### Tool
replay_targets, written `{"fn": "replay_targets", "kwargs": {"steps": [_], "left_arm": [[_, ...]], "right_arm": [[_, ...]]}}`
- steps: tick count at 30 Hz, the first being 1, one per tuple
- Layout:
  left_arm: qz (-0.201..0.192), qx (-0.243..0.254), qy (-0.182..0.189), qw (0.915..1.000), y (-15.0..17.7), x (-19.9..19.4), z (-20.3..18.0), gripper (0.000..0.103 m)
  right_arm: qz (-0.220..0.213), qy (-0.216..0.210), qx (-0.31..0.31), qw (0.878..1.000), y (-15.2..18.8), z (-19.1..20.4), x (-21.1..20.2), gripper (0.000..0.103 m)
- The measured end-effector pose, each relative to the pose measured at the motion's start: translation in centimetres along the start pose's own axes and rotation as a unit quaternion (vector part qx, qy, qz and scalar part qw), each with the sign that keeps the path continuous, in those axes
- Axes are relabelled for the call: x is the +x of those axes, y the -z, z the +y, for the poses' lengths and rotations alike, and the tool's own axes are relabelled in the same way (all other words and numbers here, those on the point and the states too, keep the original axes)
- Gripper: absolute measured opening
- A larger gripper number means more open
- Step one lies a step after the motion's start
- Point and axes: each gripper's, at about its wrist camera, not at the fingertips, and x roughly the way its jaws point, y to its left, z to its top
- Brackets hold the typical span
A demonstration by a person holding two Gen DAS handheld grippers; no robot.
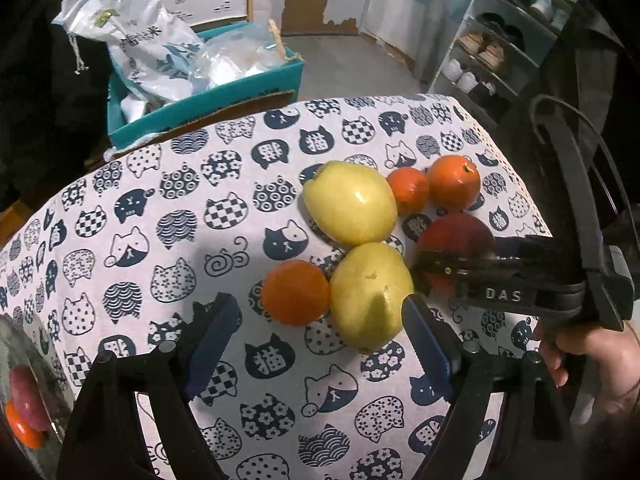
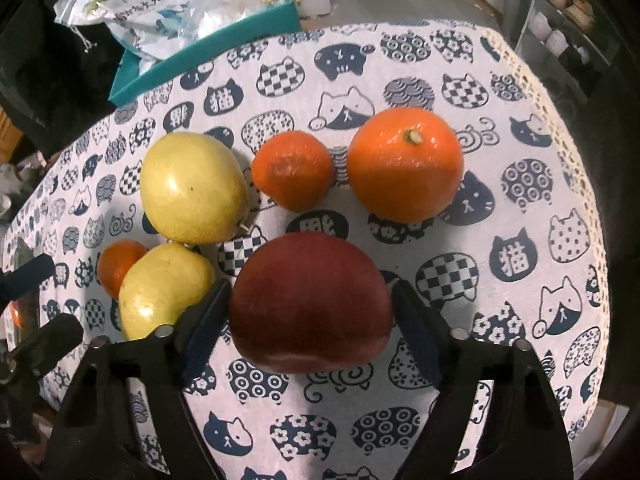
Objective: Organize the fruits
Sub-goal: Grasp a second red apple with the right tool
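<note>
right tongs [image 2: 310,312] sit spread wide around the red apple [image 2: 310,304], one pad on each flank, a sliver of gap showing on both sides. close squarely on its widest part before lifting, or the smooth skin may slip. left tongs [image 1: 320,328] gape wide and empty by the near yellow pear [image 1: 370,296] and small orange [image 1: 295,293]. farther across the cat-print counter [image 2: 520,208] lie another pear [image 2: 194,188], a mandarin [image 2: 294,170] and a big orange [image 2: 405,164], all loose.
</note>
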Motion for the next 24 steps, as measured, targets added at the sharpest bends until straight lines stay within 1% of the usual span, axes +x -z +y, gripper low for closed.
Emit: {"fn": "replay_targets", "kwargs": {"steps": [4, 6, 8, 11, 15, 17, 22, 23, 24], "left_arm": [[0.001, 0.011, 0.007, 0.9999, 0.0, 0.4, -0.9, 0.085], [0.004, 0.015, 0.012, 0.9998, 0.1, 0.6, -1.3, 0.085], [0.010, 0.020, 0.015, 0.9996, 0.1, 1.3, -2.0, 0.085], [0.020, 0.030, 0.016, 0.9992, 0.2, 2.3, -2.8, 0.085], [0.031, 0.034, 0.015, 0.9989, 0.2, 3.4, -3.3, 0.086], [0.022, 0.042, 0.008, 0.9988, 0.0, 3.5, -3.8, 0.088], [0.017, 0.050, -0.004, 0.9986, -0.6, 3.9, -4.5, 0.088], [0.018, 0.051, -0.004, 0.9985, -0.7, 4.0, -4.6, 0.088], [0.020, 0.048, 0.003, 0.9986, -0.7, 4.0, -4.7, 0.088]], "right_arm": [[0.000, -0.002, 0.002, 1.000, 0.0, -0.1, 0.0, 0.076], [-0.004, 0.009, 0.004, 1.000, 0.2, -0.3, -0.4, 0.076], [-0.013, 0.018, 0.013, 1.000, 0.3, -0.9, -1.2, 0.076], [-0.026, 0.017, 0.033, 0.999, 0.3, -1.9, -2.3, 0.076], [-0.040, 0.025, 0.040, 0.998, 0.5, -2.7, -3.5, 0.076], [-0.042, 0.021, 0.044, 0.998, 0.8, -3.0, -3.8, 0.076], [-0.040, 0.018, 0.051, 0.998, 1.1, -3.6, -3.8, 0.076], [-0.040, 0.017, 0.052, 0.998, 1.1, -3.7, -3.8, 0.076], [-0.040, 0.017, 0.054, 0.998, 1.2, -3.9, -3.8, 0.076]]}}
